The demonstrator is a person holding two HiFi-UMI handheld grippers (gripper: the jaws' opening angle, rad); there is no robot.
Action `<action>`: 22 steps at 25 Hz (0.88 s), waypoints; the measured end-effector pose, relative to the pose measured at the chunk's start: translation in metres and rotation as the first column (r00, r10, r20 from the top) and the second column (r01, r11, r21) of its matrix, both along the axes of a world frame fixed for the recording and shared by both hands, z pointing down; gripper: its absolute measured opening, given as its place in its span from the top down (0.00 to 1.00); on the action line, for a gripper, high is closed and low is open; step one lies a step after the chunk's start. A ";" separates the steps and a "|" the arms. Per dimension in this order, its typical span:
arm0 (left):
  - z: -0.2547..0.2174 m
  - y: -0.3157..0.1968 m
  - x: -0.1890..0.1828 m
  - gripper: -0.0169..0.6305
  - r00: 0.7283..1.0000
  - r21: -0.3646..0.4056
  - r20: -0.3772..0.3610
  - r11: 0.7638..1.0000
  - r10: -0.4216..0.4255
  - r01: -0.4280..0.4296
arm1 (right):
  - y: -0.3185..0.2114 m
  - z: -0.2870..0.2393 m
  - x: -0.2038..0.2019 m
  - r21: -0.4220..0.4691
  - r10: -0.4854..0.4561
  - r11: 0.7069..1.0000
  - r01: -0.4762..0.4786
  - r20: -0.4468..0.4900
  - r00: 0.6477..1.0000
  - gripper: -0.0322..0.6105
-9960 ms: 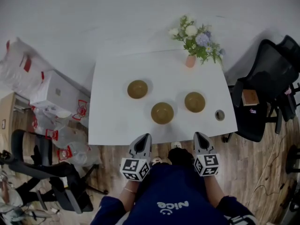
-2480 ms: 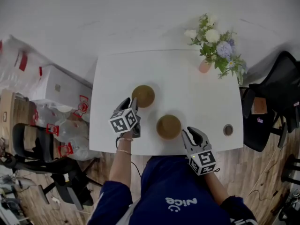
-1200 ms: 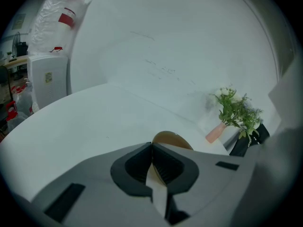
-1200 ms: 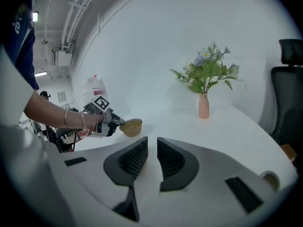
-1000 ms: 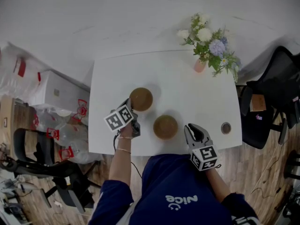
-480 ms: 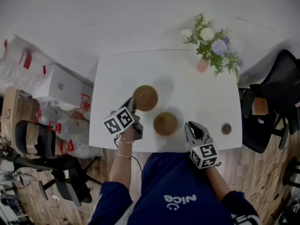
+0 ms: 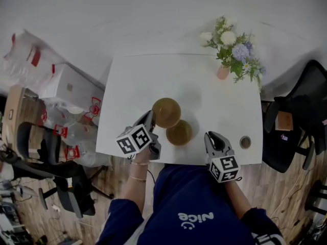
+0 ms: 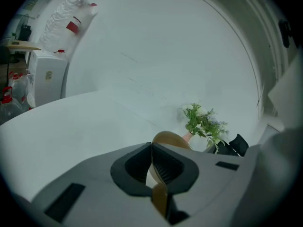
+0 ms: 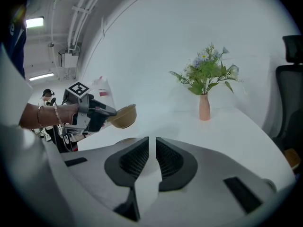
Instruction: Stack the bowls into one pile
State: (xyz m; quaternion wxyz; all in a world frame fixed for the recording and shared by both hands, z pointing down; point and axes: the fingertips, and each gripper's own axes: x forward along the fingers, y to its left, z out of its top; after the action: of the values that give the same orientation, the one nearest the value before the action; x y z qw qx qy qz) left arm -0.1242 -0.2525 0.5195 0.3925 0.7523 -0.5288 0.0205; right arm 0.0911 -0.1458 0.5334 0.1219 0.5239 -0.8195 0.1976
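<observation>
My left gripper (image 7: 151, 117) is shut on the near rim of a tan bowl (image 7: 166, 112) and holds it up off the white table (image 7: 204, 80). That bowl hangs just left of and behind a second tan bowl (image 7: 179, 132), which rests near the table's front edge; their outlines overlap in the head view. In the left gripper view the held bowl (image 8: 170, 138) shows past the pads, its rim pinched between them. My right gripper (image 7: 214, 137) waits at the front edge, right of the resting bowl, its jaws a narrow gap apart around nothing. The right gripper view shows the lifted bowl (image 9: 124, 116).
A pink vase of flowers (image 7: 232, 50) stands at the table's back right corner. A small round dark object (image 7: 245, 142) lies at the front right. A black office chair (image 7: 301, 121) stands to the right, and boxes and bags (image 7: 66, 96) sit to the left.
My left gripper has raised the bowl off the table and carried it right, toward the resting bowl. The right gripper has stayed at the front edge.
</observation>
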 end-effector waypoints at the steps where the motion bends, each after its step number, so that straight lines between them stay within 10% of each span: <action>1: 0.001 0.004 0.001 0.94 1.000 -0.003 -0.003 1.000 -0.002 0.002 | 0.001 0.000 0.000 0.001 -0.007 1.000 0.007 0.000 1.000 0.85; 22: 0.045 0.069 0.033 0.94 0.999 -0.095 0.006 0.995 -0.043 0.043 | 0.024 0.009 0.021 -0.007 -0.073 0.997 0.073 0.002 0.997 0.85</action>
State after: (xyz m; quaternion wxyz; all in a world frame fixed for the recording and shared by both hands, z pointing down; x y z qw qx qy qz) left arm -0.0916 -0.1831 0.5648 0.4272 0.7211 -0.5441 0.0387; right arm 0.1125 -0.1215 0.5424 0.1302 0.4929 -0.8376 0.1962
